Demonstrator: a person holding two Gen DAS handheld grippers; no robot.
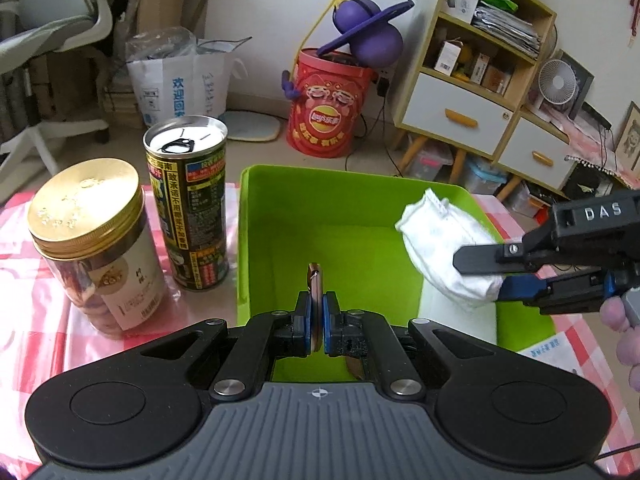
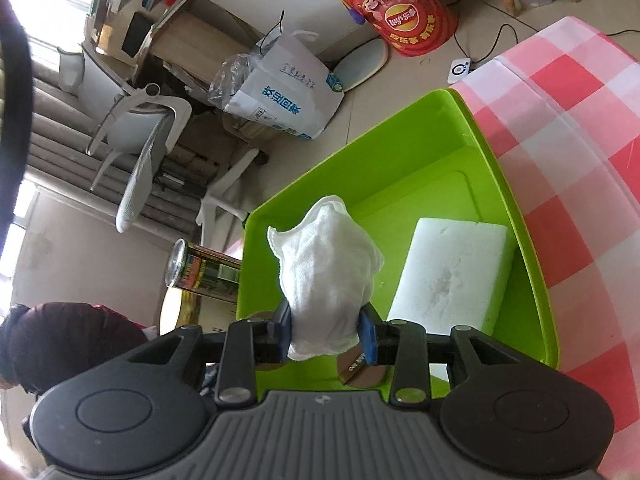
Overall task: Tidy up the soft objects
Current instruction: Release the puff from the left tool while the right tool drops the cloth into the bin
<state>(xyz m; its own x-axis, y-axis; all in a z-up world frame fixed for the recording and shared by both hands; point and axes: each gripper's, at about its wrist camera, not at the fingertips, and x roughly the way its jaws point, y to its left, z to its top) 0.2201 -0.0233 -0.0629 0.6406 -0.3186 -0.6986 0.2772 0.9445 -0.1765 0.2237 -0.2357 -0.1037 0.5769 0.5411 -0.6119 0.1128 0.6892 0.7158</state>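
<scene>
A green bin (image 1: 280,208) stands on the checked table. My right gripper (image 1: 476,276) is shut on a bunched white cloth (image 1: 440,248) and holds it above the bin's right side; the cloth (image 2: 328,264) fills the right wrist view between the pads. A white foam block (image 2: 452,272) lies inside the bin (image 2: 532,280). My left gripper (image 1: 317,320) is shut on a thin brown flat object (image 1: 316,280), held edge-on over the bin's near side. That brown object (image 2: 360,368) shows below the cloth in the right wrist view.
A gold-lidded jar (image 1: 96,248) and a tall black can (image 1: 188,200) stand left of the bin on the pink checked cloth (image 1: 32,312). On the floor beyond are a red bucket (image 1: 324,116), a paper bag (image 1: 180,84), a chair and a shelf unit (image 1: 472,68).
</scene>
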